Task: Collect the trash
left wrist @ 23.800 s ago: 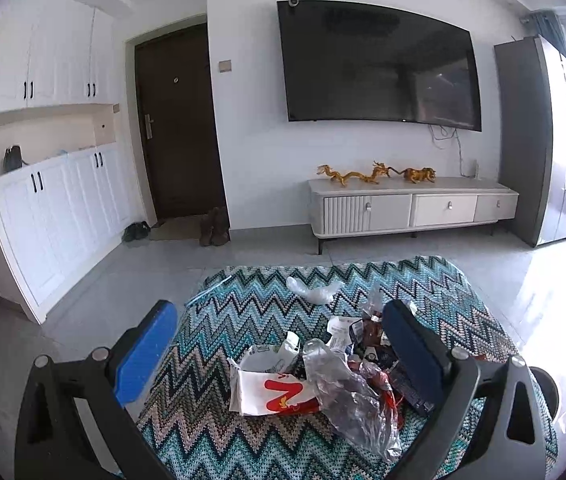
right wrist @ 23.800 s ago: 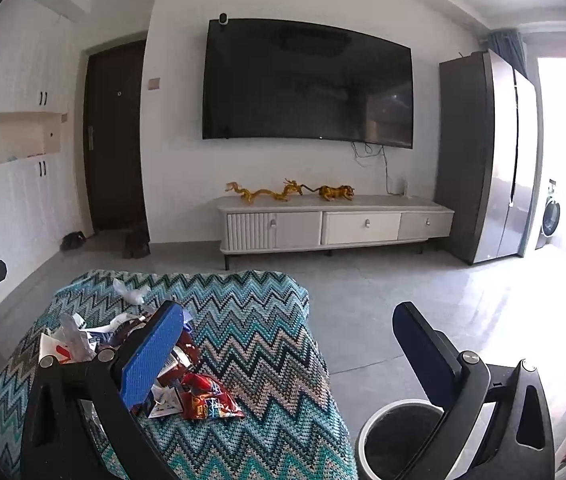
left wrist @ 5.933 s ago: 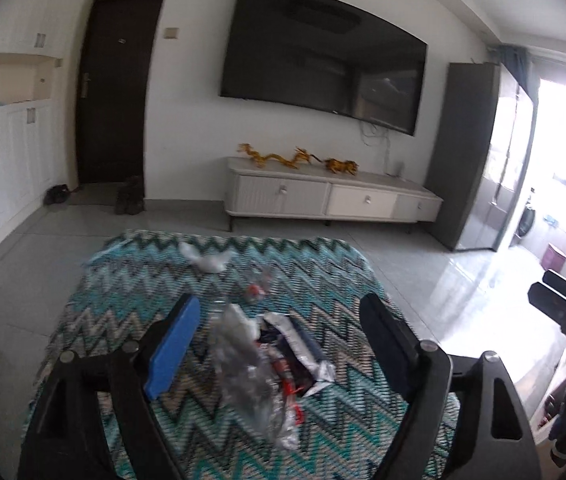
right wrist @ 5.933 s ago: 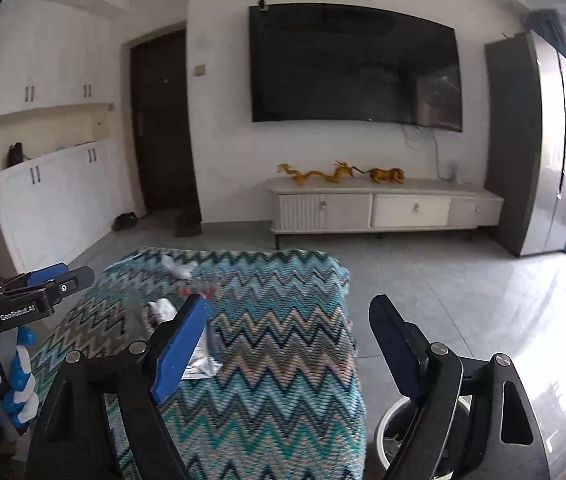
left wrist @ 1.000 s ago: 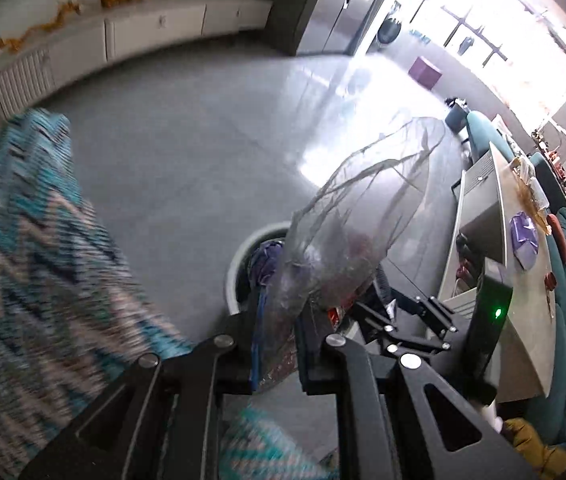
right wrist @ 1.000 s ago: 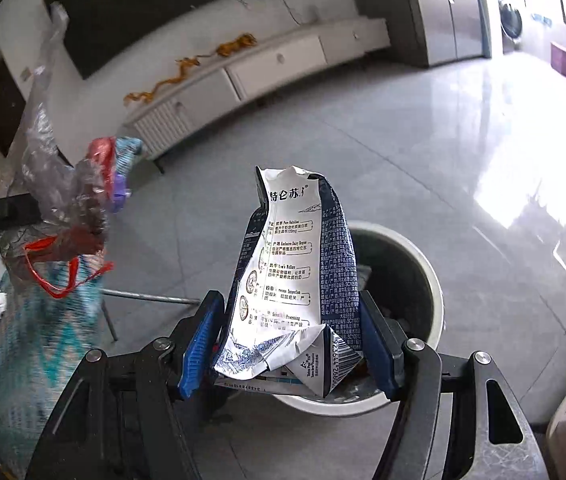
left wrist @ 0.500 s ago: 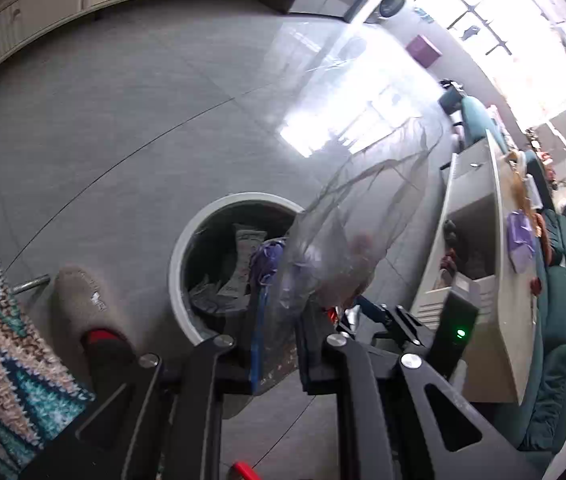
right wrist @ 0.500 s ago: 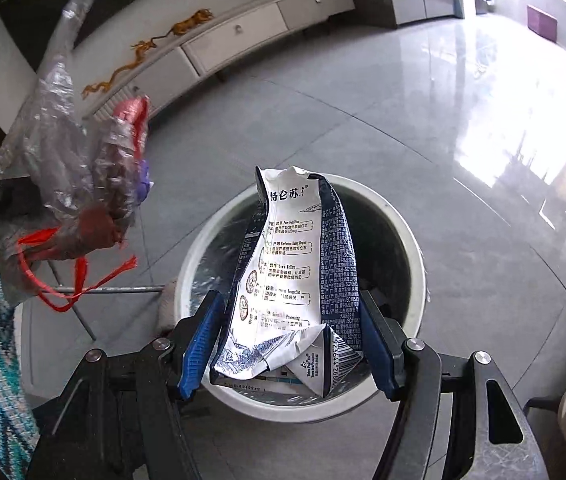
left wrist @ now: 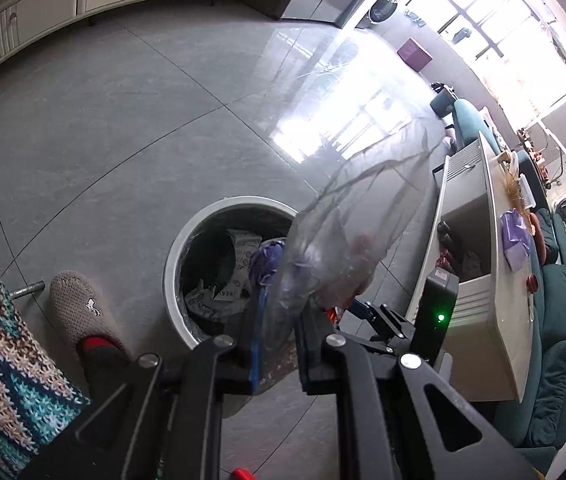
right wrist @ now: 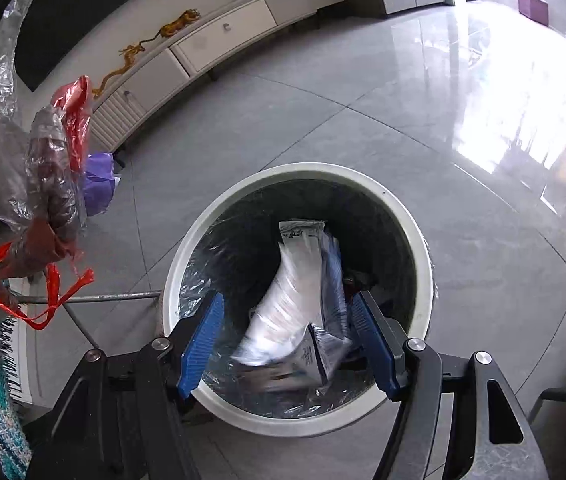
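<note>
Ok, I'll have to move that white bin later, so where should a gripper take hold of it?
Probably the bin by its thin rim, from straight above, one finger inside and one outside. Its round body looks too wide to span, and the top is open. Take the far side, away from the carton inside.
</note>
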A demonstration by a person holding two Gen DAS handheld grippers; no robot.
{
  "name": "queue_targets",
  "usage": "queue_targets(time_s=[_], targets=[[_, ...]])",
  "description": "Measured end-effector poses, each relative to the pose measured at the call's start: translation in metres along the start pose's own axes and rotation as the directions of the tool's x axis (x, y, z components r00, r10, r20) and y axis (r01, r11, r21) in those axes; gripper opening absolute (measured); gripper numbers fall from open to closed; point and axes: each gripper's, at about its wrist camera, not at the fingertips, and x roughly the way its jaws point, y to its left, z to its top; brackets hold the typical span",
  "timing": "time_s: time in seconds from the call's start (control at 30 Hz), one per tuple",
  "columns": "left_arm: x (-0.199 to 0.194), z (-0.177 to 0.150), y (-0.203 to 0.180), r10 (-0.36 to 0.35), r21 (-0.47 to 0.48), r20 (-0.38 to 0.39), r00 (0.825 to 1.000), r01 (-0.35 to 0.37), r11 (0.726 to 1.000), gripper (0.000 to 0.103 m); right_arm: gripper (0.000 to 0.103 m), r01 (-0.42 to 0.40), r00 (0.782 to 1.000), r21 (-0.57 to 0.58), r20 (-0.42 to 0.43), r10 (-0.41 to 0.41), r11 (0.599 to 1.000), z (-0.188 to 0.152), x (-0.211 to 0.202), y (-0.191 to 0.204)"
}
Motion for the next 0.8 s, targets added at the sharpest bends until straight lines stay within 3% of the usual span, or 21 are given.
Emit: queue_targets(time_s=[0.63,0.8], targets=[[-0.008,-0.001,0.012,-0.056,-0.036,0.002,0.998,0.056,0.998,0.013,0.067,0.007,0.999,-0.004,0.051,-0.007,1.000,0.006,-0.031,0.003],[-0.036,-0.008,0.015,-0.092,-0.038,0.033,0.995,0.093,0.995,0.013,0.067,0.011,0.998,-0.005,0.060,-0.011,1.000,0.004,-0.039,0.004]])
